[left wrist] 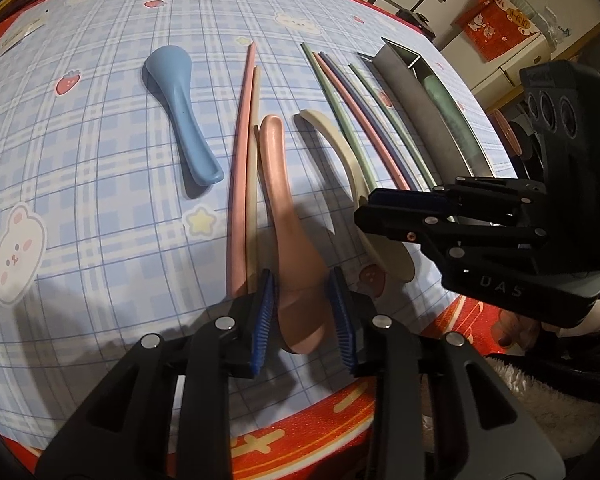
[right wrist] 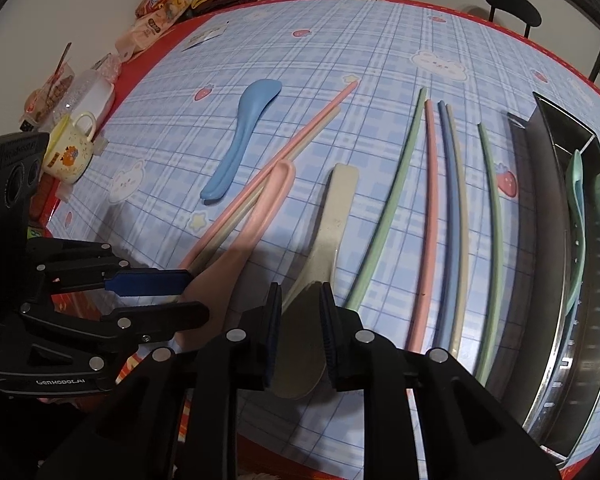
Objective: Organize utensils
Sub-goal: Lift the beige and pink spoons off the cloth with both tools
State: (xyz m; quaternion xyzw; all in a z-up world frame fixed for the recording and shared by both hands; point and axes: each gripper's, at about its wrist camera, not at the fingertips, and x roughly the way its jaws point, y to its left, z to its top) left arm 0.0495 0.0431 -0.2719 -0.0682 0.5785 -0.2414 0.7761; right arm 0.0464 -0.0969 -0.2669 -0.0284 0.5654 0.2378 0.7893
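Observation:
My left gripper (left wrist: 302,320) is shut on the bowl of a pink spoon (left wrist: 278,200), whose handle points away over the table. My right gripper (right wrist: 300,336) is shut on the bowl of a cream spoon (right wrist: 332,216); it shows in the left wrist view (left wrist: 396,216) to the right. A blue spoon (left wrist: 184,120) lies free on the left. A pink and a cream chopstick (left wrist: 242,152) lie beside the pink spoon. Several coloured chopsticks (right wrist: 440,208) lie to the right. A steel utensil tray (right wrist: 540,248) at the far right holds green spoons (right wrist: 578,220).
The table has a blue plaid cloth (left wrist: 100,208) with a red border (left wrist: 300,432) at the near edge. A mug (right wrist: 70,152), snack bags (right wrist: 160,4) and containers stand at the far left edge. A chair (right wrist: 512,8) stands behind the table.

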